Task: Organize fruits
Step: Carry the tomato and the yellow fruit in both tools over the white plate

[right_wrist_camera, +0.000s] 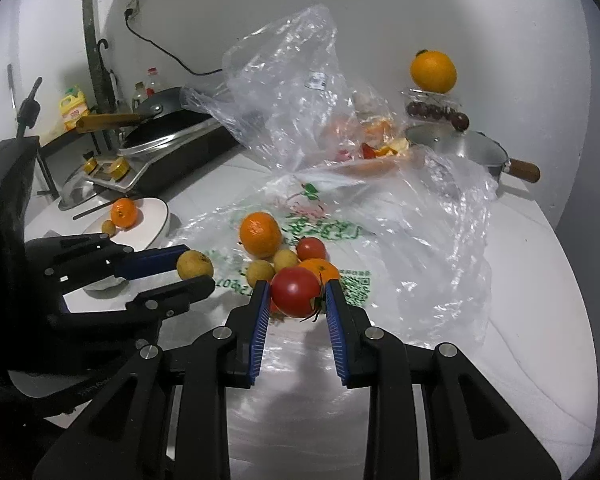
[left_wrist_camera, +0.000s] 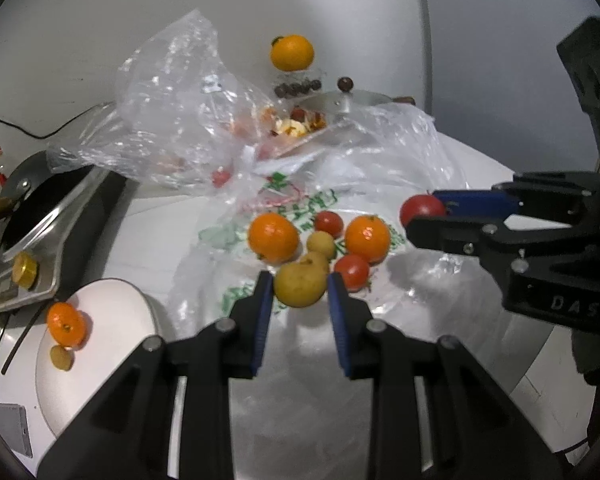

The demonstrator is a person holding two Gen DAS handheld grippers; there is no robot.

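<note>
Fruits heaped on plastic bag (left_wrist_camera: 260,208) mid-table; left gripper (left_wrist_camera: 300,292) angled down, pinching yellow fruit (left_wrist_camera: 300,286); right gripper (right_wrist_camera: 296,296) tilted down likewise, clamping red tomato (right_wrist_camera: 296,292) just above heap

Domestic kitchen, white countertop (right_wrist_camera: 520,248) against a plain white wall. At ten o'clock in the right wrist view: a stainless gas stove (right_wrist_camera: 168,152) bearing a black frying pan (right_wrist_camera: 160,114) with wooden handle, cooking oil and condiment bottles (right_wrist_camera: 74,106) behind it, and a wall socket (right_wrist_camera: 132,10) with a black cord. At one o'clock: a small metal saucepan (right_wrist_camera: 464,150) with lid and wooden handle; at nine o'clock a white plate (right_wrist_camera: 152,220); fruit lies loose on plastic shopping bags (right_wrist_camera: 420,240) at centre.
</note>
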